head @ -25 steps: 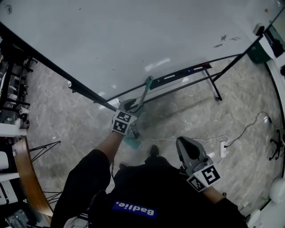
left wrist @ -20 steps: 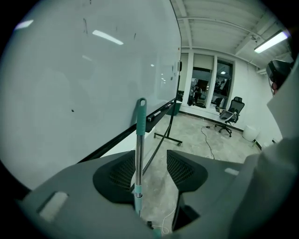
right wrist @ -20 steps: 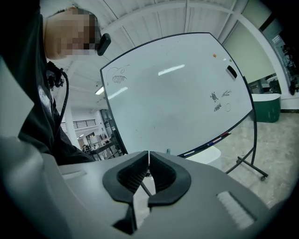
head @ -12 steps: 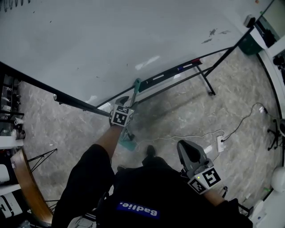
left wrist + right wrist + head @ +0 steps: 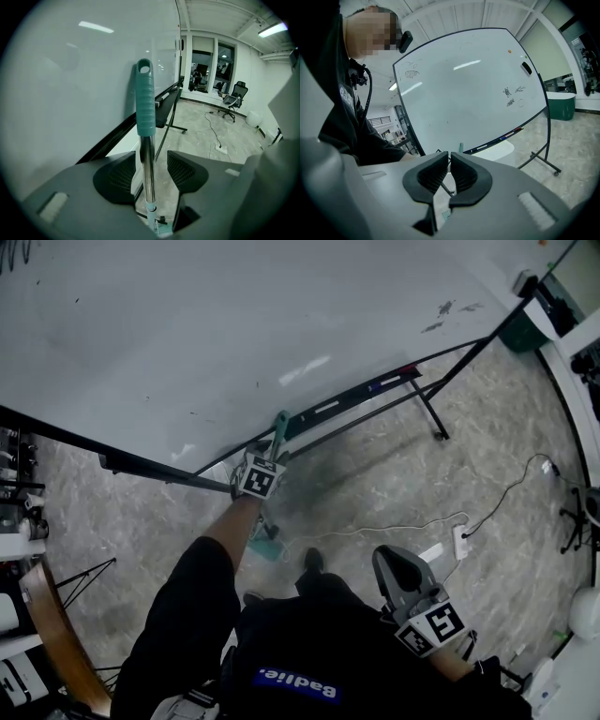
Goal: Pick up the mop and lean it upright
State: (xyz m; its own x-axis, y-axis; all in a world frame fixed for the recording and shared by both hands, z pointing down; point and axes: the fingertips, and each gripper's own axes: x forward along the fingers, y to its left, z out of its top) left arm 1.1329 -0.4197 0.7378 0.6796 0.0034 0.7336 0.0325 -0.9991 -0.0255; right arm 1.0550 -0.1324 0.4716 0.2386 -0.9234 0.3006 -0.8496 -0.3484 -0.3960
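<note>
Mop (image 5: 145, 105) is leaning against the whiteboard (image 5: 70, 84), teal grip resting on the board's face and head sitting on the floor at its foot, so the board seems to be bearing it. Its long axis is running near upright, grip end up, tipping toward the board. The left gripper (image 5: 152, 168) is straddling the steel shaft, jaws spread wide after just easing in slightly, pads not pressing. The right gripper (image 5: 450, 176) is hanging back from the board, pinched together on nothing.
</note>
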